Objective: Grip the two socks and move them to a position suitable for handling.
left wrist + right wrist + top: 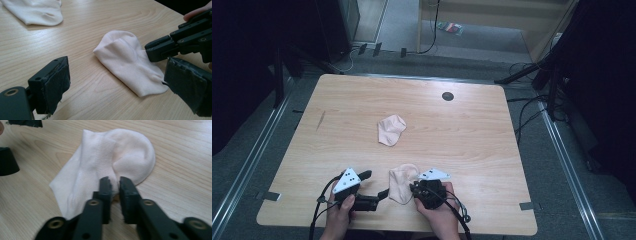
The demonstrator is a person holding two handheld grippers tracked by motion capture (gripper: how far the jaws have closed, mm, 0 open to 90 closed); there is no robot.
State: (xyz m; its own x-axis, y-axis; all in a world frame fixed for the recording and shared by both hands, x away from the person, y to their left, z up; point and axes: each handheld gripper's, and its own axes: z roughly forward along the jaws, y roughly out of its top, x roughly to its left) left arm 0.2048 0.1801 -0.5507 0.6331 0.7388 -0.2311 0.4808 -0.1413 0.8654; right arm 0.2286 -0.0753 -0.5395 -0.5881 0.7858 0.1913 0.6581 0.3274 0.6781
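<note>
A pale pink sock (402, 182) (125, 60) (105, 157) lies flat near the table's front edge, between my two grippers. My right gripper (413, 187) (115, 187) (155, 51) comes in from the sock's right side, its jaws nearly together and pinching a fold at the sock's edge. My left gripper (376, 184) (120, 87) rests just left of the sock with its jaws wide apart; the sock's cuff end lies between the pads, untouched. A second pink sock (391, 129) (35, 11) lies crumpled near the table's middle.
The wooden table (472, 135) has a round black cable hole (447, 96) at the back right. Cables and dark stands surround it on the floor, with a wooden frame (492, 15) behind.
</note>
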